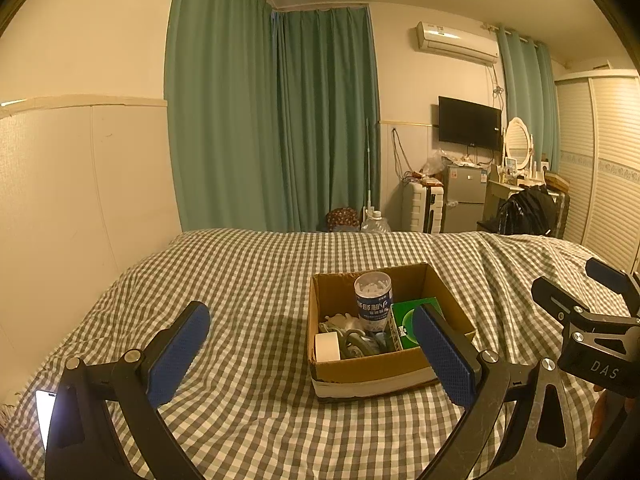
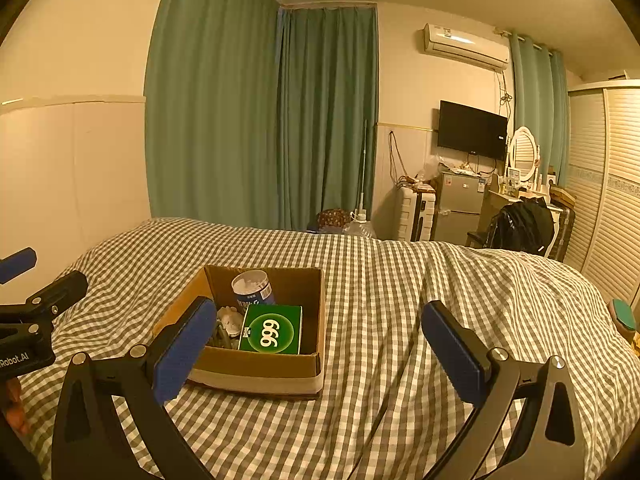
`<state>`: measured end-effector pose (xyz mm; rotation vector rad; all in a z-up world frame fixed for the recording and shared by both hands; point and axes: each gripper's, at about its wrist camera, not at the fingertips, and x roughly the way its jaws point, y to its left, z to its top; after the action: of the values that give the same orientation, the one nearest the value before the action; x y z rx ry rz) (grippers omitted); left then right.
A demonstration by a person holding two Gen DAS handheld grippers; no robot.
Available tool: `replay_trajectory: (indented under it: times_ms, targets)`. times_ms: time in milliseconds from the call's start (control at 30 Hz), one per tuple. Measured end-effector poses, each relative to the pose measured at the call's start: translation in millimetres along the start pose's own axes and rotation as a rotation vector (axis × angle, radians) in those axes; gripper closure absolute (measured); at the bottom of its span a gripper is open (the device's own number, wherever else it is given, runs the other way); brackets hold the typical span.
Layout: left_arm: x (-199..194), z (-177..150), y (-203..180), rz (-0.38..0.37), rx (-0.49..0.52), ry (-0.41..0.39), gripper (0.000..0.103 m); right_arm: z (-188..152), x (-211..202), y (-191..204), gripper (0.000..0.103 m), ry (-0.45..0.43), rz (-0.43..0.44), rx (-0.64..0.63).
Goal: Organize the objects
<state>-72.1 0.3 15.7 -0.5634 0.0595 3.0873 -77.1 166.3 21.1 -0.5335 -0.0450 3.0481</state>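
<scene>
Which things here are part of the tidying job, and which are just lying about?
Job:
cardboard box
green 999 box
cotton swab canister
roll of white tape
left gripper, open
right gripper, open

Lying about:
phone
checked bedspread
television
fridge

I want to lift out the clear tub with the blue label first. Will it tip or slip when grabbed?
The clear tub stands upright and tall in the cardboard box, leaning slightly in the right wrist view, so a sideways nudge could tip it. Its smooth round wall may slip or roll. It seems to hold small white pieces, so probably light.
</scene>
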Motion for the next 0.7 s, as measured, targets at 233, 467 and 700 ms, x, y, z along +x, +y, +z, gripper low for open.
replay_trajectory:
  times_ms: [233,467,700]
  targets:
    - [1.9,-1.0,1.2,0.005,0.001,0.004,0.0,-0.8,1.5,1.6,0.0,0.005,-0.001,0.002]
    - [2.7,-0.8,1.1,0.012,0.001,0.003,0.0,-0.9,1.9,2.0,0.0,0.006,-0.002,0.001]
    - [3.3,-1.7,1.4,0.012,0.004,0.004,0.0,-2.6,1.7,0.9,0.0,0.007,-0.001,0.0]
